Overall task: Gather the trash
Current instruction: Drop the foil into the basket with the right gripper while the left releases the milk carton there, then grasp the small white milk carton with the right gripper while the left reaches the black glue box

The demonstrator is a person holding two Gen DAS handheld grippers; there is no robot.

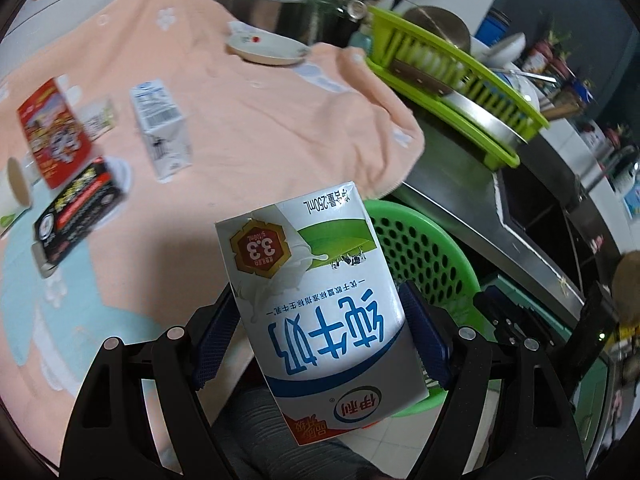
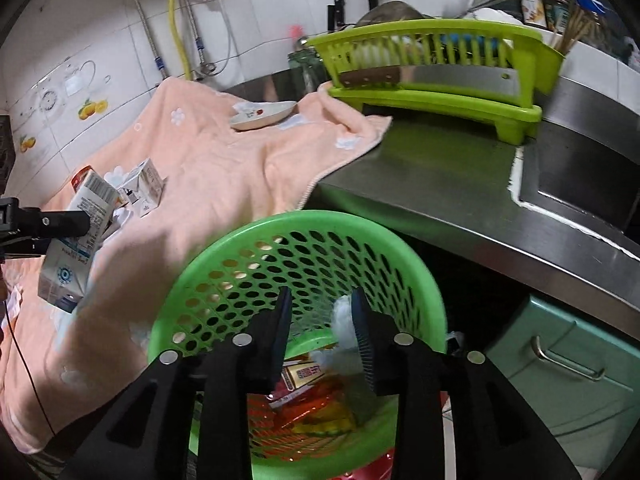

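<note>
My left gripper (image 1: 320,320) is shut on a white, blue and green milk carton (image 1: 316,280) and holds it above the pink cloth, next to the green basket (image 1: 424,256). The same carton (image 2: 72,240) shows at the left of the right wrist view. My right gripper (image 2: 320,320) is open and empty above the green perforated basket (image 2: 304,240), which holds wrappers (image 2: 308,396) and a white crumpled tissue (image 2: 340,336). More cartons lie on the cloth: a white one (image 1: 160,128), a red one (image 1: 56,132), a black one (image 1: 76,208).
A pink cloth (image 1: 248,120) covers the counter. A plate (image 1: 268,48) sits at its far end. A lime dish rack (image 2: 432,68) with a cleaver (image 2: 432,74) stands beside a steel sink (image 2: 580,184). A paper cup (image 1: 16,188) lies at the left.
</note>
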